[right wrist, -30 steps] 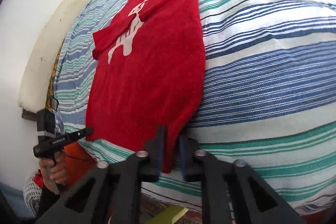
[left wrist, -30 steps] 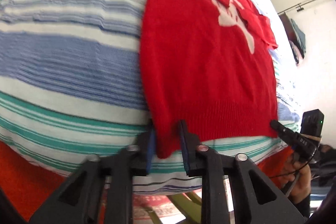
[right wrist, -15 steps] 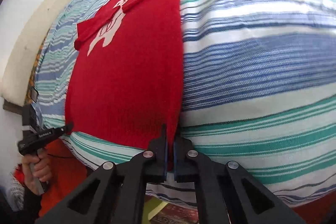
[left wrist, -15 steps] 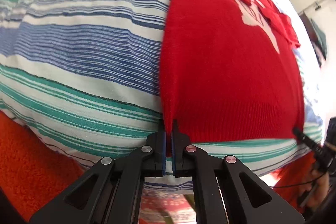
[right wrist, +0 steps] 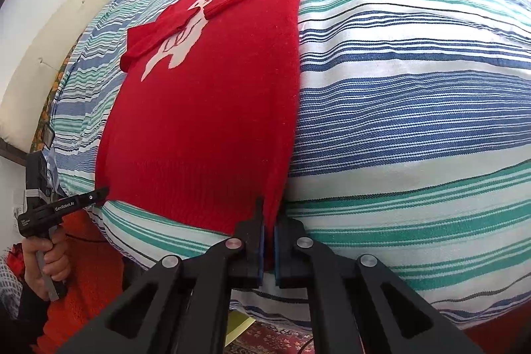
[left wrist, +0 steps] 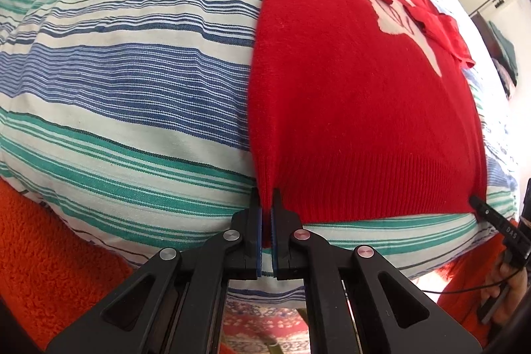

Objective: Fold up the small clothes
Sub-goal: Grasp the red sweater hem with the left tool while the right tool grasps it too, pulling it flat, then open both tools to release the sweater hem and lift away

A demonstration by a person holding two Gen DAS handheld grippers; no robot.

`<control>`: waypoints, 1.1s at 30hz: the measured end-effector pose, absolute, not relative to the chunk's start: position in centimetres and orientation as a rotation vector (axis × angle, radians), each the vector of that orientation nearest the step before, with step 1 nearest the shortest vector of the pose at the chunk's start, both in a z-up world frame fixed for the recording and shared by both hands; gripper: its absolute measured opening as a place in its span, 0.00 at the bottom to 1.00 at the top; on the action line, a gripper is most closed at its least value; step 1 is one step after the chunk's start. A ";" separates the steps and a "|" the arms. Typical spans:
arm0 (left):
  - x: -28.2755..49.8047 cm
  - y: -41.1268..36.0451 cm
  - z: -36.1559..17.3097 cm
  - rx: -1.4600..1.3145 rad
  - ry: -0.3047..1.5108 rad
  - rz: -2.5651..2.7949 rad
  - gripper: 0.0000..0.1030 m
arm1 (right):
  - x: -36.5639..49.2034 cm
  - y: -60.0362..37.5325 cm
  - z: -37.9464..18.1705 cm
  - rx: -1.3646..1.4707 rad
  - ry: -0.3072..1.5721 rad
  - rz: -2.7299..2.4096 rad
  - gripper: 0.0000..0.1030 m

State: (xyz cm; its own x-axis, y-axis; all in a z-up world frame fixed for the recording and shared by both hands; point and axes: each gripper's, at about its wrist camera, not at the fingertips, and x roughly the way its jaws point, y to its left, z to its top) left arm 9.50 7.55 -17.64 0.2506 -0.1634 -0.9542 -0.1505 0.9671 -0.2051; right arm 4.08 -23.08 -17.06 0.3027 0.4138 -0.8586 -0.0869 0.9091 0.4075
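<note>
OK, both jaws clamped on the sweater [left wrist: 358, 108] hem: left gripper [left wrist: 266, 214] pinches the near-left corner, right gripper [right wrist: 269, 221] the near-right corner. Sweater lies flat on the striped bedcover [left wrist: 126, 82], sleeves folded across the chest. A hand [right wrist: 49, 257] holds the left gripper's handle.

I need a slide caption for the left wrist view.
Left gripper clamps red sweater hem corner on striped bedding.

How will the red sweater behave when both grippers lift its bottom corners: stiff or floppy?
Probably floppy: the red sweater is a soft knit that follows the curve of the striped bedding. Its middle hem will likely sag between the left gripper and right gripper. The folded sleeves may slip open.
</note>
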 end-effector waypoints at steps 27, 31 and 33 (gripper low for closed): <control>8.7 5.1 -16.6 -0.077 1.292 0.029 0.17 | 3.5 -22.4 -15.9 0.233 1.191 0.348 0.11; 7.2 4.9 -15.7 0.007 1.339 0.093 0.85 | 2.6 -22.9 -14.7 0.214 1.207 0.300 0.28; 6.0 5.5 -15.1 0.025 1.351 0.142 0.85 | 1.7 -23.5 -13.9 0.203 1.200 0.253 0.42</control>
